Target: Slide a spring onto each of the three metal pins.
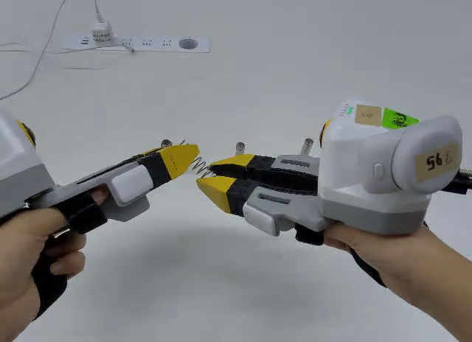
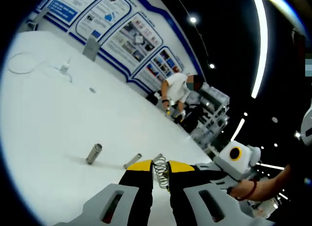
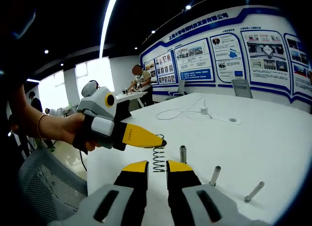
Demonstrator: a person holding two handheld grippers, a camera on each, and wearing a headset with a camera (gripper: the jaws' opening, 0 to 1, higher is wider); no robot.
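Your left gripper (image 1: 188,154) pinches a spring (image 1: 199,165), right gripper (image 1: 206,174) gapes beside it; one pin (image 3: 183,153) looks sprung, two bare.

White worktable (image 1: 295,69), plain top. White power strip (image 1: 140,43) lying flat on the far part of the top, with one white plug (image 1: 101,29) seated near its left end and a white cable (image 1: 49,40) curving off to the left. Blue-and-white display boards (image 3: 229,48) along the wall. Long ceiling strip light (image 3: 108,16). A person (image 3: 139,80) in a white top, bent over a distant bench. Grey mesh chair back (image 3: 44,182) beside the table.
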